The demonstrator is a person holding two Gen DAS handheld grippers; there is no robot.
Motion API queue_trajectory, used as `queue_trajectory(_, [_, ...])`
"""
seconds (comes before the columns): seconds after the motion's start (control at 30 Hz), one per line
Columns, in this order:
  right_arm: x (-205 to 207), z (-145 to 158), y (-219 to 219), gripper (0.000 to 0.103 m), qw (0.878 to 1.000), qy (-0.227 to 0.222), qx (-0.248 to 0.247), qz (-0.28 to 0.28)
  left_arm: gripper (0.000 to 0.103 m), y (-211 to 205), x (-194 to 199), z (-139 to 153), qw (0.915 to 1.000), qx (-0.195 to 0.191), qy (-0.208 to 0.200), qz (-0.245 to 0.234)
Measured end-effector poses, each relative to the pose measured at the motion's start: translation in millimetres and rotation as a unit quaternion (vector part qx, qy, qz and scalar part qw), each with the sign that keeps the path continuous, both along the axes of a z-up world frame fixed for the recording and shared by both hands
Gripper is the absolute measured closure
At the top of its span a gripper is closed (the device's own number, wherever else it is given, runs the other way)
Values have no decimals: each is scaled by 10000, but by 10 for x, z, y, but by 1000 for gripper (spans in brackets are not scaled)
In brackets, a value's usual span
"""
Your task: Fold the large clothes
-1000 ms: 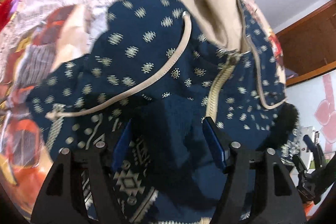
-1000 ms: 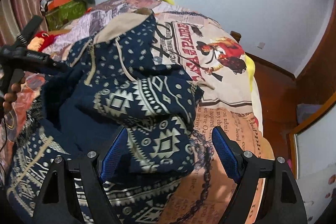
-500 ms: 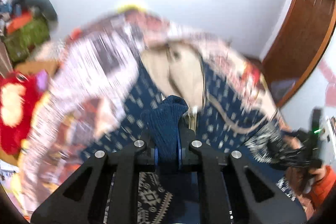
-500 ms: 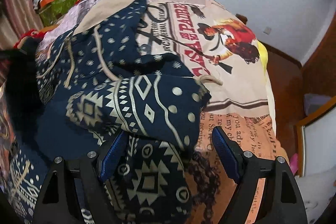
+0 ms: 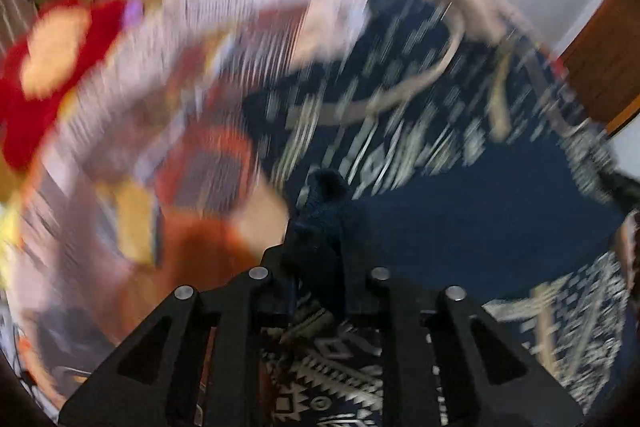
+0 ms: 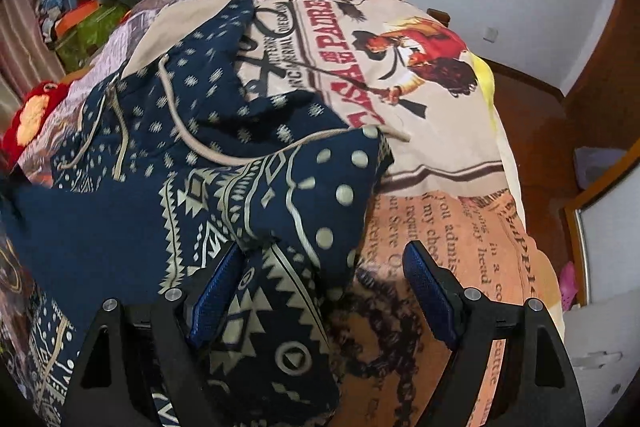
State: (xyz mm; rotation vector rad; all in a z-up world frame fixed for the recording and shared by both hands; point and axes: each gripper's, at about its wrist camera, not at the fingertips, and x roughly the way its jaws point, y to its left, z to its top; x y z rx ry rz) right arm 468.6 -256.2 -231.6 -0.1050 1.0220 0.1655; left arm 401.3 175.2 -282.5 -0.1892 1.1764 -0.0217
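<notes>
Navy patterned hooded sweatshirt (image 6: 168,195) heaped mid-frame on printed bedspread (image 6: 452,195), left gripper (image 5: 318,239) jaws clamped on its navy ribbed cuff (image 5: 324,203), right gripper (image 6: 320,291) jaws apart over a patterned fold, red plush toy (image 5: 44,67) upper left.

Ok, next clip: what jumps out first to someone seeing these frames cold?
The navy patterned hoodie heaped mid-frame on the bed's printed cowboy bedspread. In the motion-blurred left view, the left hand-held gripper is shut on a dark knit edge of it. The right hand-held gripper gapes open, blue pads showing.
</notes>
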Motion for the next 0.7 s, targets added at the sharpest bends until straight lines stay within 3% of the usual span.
queue_trajectory(0.07, [-29, 3, -6, 22, 10000, 53, 42, -35, 68, 29, -29, -153, 9999, 9, 163, 45])
queue_trajectory(0.23, [-109, 39, -99, 22, 9996, 155, 210, -103, 58, 114, -141, -65, 9998, 167, -27, 60])
queue_trajectory(0.43, [-160, 123, -193, 22, 9991, 227, 345, -136, 56, 181, -243, 135, 9964, 844, -74, -42])
queue_trajectory(0.57, [-206, 254, -161, 22, 9998, 73, 160, -39, 56, 261, -194, 291, 9948, 1021, -47, -37])
queue_trajectory(0.7, [-219, 530, -81, 22, 9995, -222, 129, 210, 56, 194, -29, 543, 9945, 1010, -282, -72])
